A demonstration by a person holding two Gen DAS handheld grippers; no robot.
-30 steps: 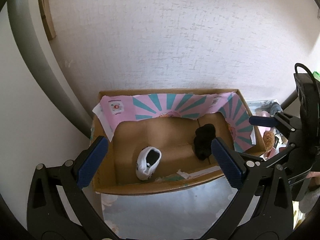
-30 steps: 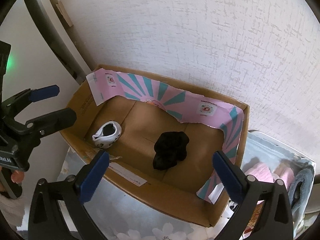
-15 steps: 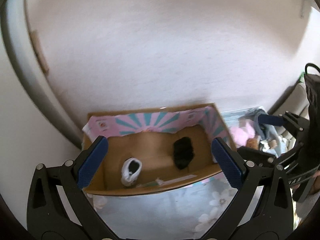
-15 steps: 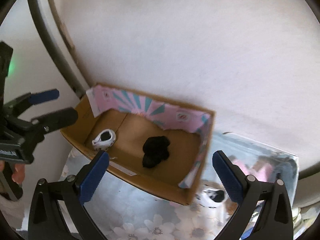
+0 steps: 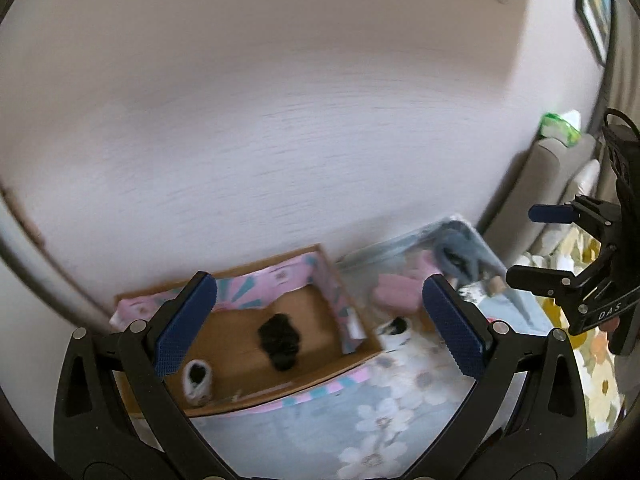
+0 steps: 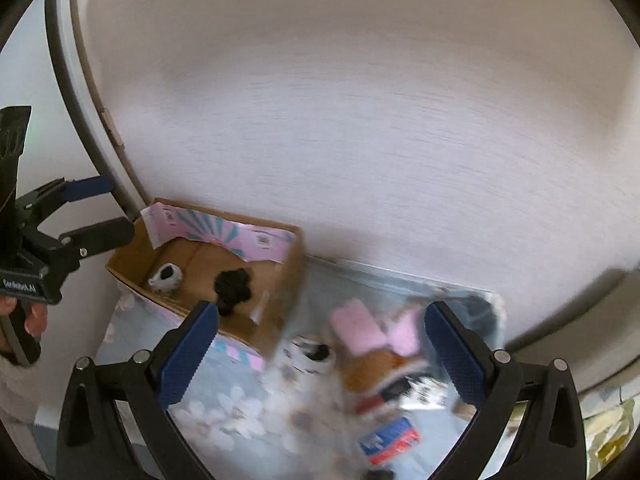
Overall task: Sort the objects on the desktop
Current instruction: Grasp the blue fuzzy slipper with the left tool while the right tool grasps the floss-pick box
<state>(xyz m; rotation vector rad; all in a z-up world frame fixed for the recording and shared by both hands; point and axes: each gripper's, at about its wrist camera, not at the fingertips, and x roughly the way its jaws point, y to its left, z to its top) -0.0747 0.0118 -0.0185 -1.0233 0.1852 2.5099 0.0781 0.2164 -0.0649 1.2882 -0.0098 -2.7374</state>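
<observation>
- Both views are smeared by motion blur, so we read fine detail poorly; the printing on the small red-and-blue packet (image 6: 389,440) near the bottom of the right wrist view is illegible.
- We see a heap of soft things to the right of the cardboard box (image 5: 316,372): pink rolled items (image 6: 360,330), a grey-blue piece (image 5: 456,254) and something tan-brown (image 6: 374,368). We cannot tell what each one is, nor exactly what tray or sheet they lie on.
- Inside the box, lined at the back with pink-and-teal paper, lie a black bundle (image 5: 279,340) near the middle and a small white sock-like piece (image 5: 197,380) near the left front corner, the two apart.
- Another white-and-black piece (image 5: 394,330) lies outside the box, just beside its right front corner.
- Our left tongs (image 5: 318,324) stand wide open and hold nothing, high above the box.
- Our right tongs (image 6: 318,354) are likewise spread wide and empty, above the box's right end and the heap; their lower frames are cut off by the picture edge.
- Part of a hand (image 6: 28,318) on the left tool's grip shows at the left edge of the right wrist view.
- The surface (image 5: 320,432) wears a pale blue cloth with white flowers.
- Behind it rises a pale textured wall (image 5: 280,120); a framed picture (image 5: 596,20) is cut off at upper right.
</observation>
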